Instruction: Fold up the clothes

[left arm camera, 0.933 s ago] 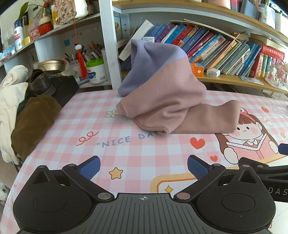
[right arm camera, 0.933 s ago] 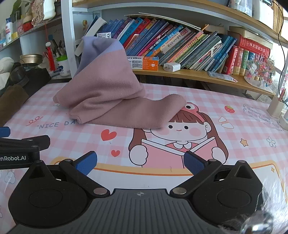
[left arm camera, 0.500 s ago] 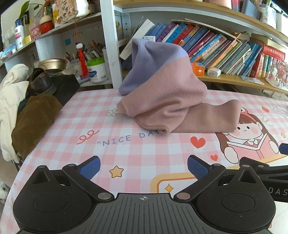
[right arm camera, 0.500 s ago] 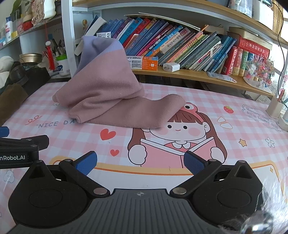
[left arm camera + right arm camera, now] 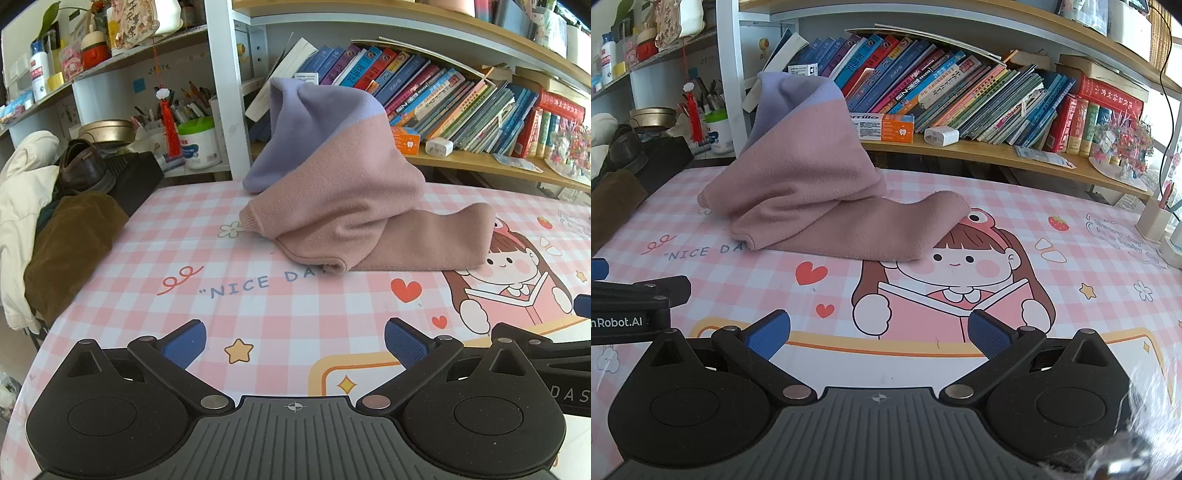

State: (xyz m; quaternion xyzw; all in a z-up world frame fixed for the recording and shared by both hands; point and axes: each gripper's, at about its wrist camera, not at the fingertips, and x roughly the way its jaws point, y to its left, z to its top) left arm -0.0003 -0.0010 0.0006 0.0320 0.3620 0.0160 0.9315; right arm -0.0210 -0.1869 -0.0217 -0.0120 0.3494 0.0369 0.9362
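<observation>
Leaning on the bookshelf [image 5: 480,162], pink-and-lilac fleece sweater [image 5: 343,195] heaped, unfolded; left gripper [image 5: 293,338] and right gripper [image 5: 877,334] spread wide, empty, near.

Tablecloth [image 5: 258,302] reads "NICE DA"; left gripper [image 5: 631,310] reads "nRobot.AI"

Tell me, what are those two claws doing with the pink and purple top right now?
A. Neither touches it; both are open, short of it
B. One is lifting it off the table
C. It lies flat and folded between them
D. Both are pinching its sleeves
A: the left claw and right claw both gape open over bare tablecloth, while the pink and purple top sits heaped farther back, untouched.
</observation>
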